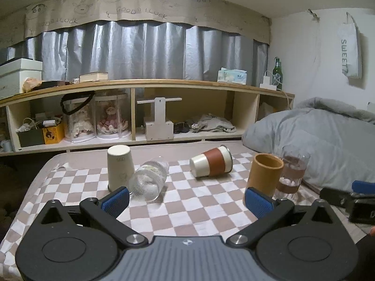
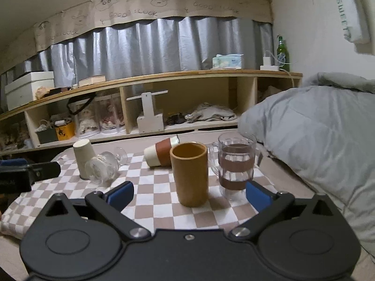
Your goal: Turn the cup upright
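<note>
On a checkered cloth (image 1: 187, 201) several cups stand or lie. A white paper cup (image 1: 119, 166) stands upside down at the left. A ribbed clear glass (image 1: 148, 179) lies on its side beside it. A white cup with a brown sleeve (image 1: 211, 161) lies on its side in the middle. A tan cylinder cup (image 1: 263, 175) and a clear mug with a brown band (image 1: 291, 173) stand upright at the right. My left gripper (image 1: 187, 202) is open and empty in front of the cups. My right gripper (image 2: 189, 194) is open, with the tan cup (image 2: 189, 173) just beyond its fingers.
A grey duvet (image 2: 316, 140) is piled at the right of the cloth. A low wooden shelf (image 1: 150, 112) with boxes, jars and clutter runs along the back under a grey curtain. The right gripper shows at the left wrist view's right edge (image 1: 351, 199).
</note>
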A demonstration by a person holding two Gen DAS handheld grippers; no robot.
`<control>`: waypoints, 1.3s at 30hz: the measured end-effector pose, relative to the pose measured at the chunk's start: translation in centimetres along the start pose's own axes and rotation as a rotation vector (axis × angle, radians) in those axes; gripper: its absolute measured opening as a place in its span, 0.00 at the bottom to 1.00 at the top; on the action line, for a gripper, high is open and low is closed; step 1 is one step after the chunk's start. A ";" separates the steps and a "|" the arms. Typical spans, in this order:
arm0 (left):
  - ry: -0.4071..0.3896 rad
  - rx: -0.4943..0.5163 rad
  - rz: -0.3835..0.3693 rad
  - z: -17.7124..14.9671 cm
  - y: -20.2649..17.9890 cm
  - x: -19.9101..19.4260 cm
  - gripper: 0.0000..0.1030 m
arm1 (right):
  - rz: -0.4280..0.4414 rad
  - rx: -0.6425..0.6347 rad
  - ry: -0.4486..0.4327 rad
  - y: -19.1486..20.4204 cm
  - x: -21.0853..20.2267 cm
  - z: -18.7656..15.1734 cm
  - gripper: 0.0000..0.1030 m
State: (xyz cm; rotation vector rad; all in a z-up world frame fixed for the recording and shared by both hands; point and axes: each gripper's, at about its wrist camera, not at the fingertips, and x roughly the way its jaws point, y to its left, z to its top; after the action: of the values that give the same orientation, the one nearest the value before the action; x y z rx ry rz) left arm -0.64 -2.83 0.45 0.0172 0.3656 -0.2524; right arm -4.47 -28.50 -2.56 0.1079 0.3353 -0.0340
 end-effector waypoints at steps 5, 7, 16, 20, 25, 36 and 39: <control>0.007 0.020 0.010 -0.8 0.0 -0.1 1.00 | -0.020 0.000 -0.022 0.6 -0.5 -0.7 1.00; 0.013 0.025 0.007 -0.9 0.0 -0.2 1.00 | -0.035 -0.009 -0.021 0.8 -0.4 -0.9 1.00; 0.005 0.062 0.033 -1.3 -0.1 -0.3 1.00 | -0.077 -0.010 -0.011 1.0 -0.3 -1.4 1.00; 0.010 0.059 0.044 -1.4 0.0 -0.1 1.00 | -0.086 0.007 -0.010 0.8 -0.3 -1.5 1.00; 0.010 0.060 0.043 -1.4 0.0 -0.1 1.00 | -0.087 -0.001 -0.011 0.8 -0.3 -1.5 1.00; 0.010 0.056 0.044 -1.4 0.1 -0.1 1.00 | -0.090 -0.004 -0.011 0.8 -0.3 -1.5 1.00; 0.011 0.051 0.043 -1.5 0.2 -0.1 1.00 | -0.088 -0.004 -0.011 0.9 -0.3 -1.5 1.00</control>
State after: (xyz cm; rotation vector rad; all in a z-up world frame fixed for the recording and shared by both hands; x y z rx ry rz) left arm -1.24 -2.53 -0.90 0.0767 0.3689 -0.2187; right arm -5.21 -27.48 -3.75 0.0892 0.3293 -0.1214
